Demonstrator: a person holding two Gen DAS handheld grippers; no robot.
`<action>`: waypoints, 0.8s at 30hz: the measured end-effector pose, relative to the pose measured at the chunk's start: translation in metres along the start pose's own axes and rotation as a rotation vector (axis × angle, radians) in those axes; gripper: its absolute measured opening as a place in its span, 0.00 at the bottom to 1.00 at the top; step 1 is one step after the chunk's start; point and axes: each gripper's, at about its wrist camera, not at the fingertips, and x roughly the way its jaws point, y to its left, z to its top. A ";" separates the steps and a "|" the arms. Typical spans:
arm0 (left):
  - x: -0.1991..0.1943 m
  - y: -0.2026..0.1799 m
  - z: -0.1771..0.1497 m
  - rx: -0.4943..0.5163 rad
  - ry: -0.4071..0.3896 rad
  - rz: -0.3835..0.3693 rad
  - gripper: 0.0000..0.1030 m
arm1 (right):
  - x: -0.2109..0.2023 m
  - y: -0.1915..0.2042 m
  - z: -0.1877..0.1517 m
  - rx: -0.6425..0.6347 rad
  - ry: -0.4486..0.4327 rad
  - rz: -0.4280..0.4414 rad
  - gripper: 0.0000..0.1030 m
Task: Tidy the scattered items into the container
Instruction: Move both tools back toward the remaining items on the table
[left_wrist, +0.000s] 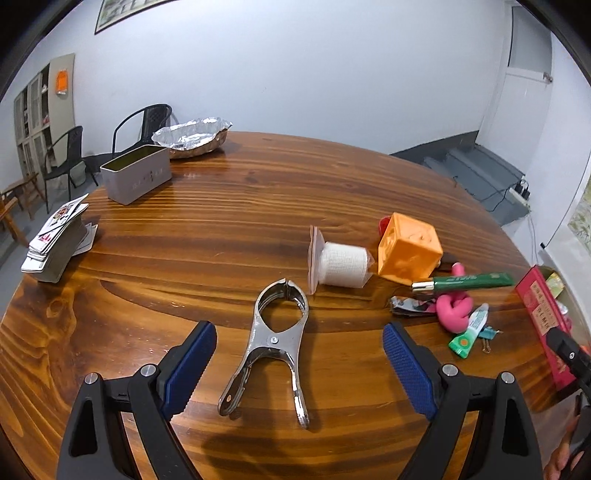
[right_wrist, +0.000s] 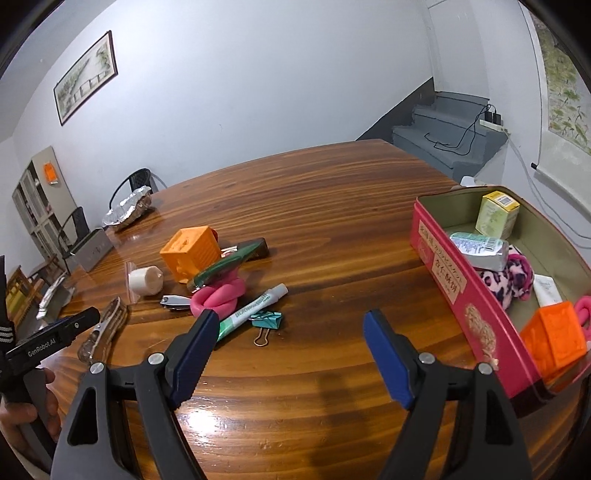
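Observation:
A large metal spring clamp (left_wrist: 271, 349) lies on the wooden table, right between the spread blue pads of my open left gripper (left_wrist: 299, 365); the pads do not touch it. Beyond it sit a white gauze roll (left_wrist: 343, 264), an orange cube (left_wrist: 410, 249), a green marker (left_wrist: 465, 282), a pink looped toy (left_wrist: 452, 310) and a small green tube (left_wrist: 469, 332). My right gripper (right_wrist: 288, 354) is open over bare wood, with a white-green marker (right_wrist: 251, 310) and a teal binder clip (right_wrist: 267, 321) just past its left pad. The red tin (right_wrist: 461, 291) to the right holds several items.
A grey open tin (left_wrist: 136, 179), a foil-lined basket (left_wrist: 192, 134) and a stack of playing cards (left_wrist: 55, 243) stand at the table's far left. A nail clipper (right_wrist: 173, 302) lies by the pink toy (right_wrist: 218, 297). Chairs and shelves stand behind the table; stairs lie at the back right.

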 end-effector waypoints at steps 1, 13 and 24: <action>0.002 -0.001 0.000 0.009 0.005 0.010 0.90 | 0.001 -0.001 0.000 0.001 0.003 -0.001 0.81; 0.028 0.011 -0.001 0.010 0.064 0.063 0.90 | 0.005 -0.001 -0.003 0.002 0.032 0.012 0.81; 0.037 0.019 -0.002 -0.005 0.090 0.077 0.90 | 0.006 -0.001 -0.005 0.004 0.040 0.009 0.81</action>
